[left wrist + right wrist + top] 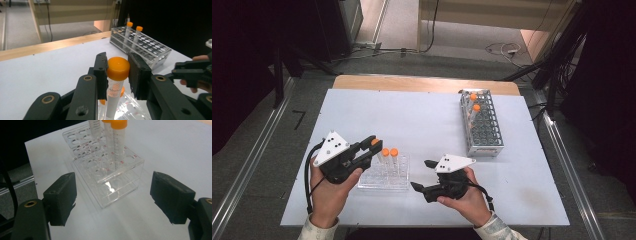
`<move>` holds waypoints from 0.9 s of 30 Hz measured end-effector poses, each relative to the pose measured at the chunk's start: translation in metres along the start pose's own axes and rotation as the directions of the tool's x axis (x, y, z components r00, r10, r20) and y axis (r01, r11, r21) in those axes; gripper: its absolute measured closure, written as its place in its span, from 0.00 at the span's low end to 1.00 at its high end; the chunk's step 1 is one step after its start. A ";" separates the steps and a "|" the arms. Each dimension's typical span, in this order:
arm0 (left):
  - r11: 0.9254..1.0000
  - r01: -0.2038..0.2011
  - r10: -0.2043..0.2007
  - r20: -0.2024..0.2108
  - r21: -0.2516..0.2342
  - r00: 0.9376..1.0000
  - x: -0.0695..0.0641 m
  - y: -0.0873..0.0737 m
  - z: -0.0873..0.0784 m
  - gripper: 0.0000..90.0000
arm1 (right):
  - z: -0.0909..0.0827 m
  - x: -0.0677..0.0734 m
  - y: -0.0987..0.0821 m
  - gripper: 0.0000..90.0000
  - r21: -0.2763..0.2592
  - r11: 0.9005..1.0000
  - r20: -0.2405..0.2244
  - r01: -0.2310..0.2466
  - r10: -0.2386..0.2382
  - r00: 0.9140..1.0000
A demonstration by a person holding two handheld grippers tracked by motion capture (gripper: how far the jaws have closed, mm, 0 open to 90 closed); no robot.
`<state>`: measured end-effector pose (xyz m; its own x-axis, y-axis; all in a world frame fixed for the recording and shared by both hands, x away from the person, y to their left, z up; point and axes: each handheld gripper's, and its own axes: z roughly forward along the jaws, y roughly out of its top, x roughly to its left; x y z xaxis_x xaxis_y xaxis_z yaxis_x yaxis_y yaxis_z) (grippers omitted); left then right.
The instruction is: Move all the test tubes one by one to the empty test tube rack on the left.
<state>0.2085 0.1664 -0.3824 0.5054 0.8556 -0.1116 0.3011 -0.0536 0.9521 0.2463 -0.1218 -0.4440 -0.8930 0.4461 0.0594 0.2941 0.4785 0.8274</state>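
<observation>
Grey carpet floor (pixel 272 150) surrounds the white table (pixel 422 120); dark surroundings either side.

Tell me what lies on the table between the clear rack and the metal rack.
Nothing: in the high view the white table is bare between the clear rack and the metal rack.

Orange cap (pixel 118 68) on a clear, white-looking tube (pixel 113 100) with orange print. Black left gripper (pixel 117 75) and black right gripper (pixel 112 200); pale grey plates with black dots. Transparent plastic rack (pixel 110 173) with red markings. Silver metal rack (pixel 482 122), 2 orange-capped tubes. White tabletop (pixel 412 115), wooden far edge.
</observation>
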 end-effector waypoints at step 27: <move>0.998 -0.056 0.058 -0.078 0.026 0.995 0.004 -0.021 0.019 0.78 | -0.002 0.000 0.000 0.22 -0.004 1.000 0.000 -0.004 0.004 1.000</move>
<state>0.2191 0.1612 -0.4080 0.4572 0.8888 -0.0334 0.2931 -0.1151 0.9491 0.2454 -0.1230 -0.4433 -0.8919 0.4479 0.0628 0.2964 0.4739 0.8292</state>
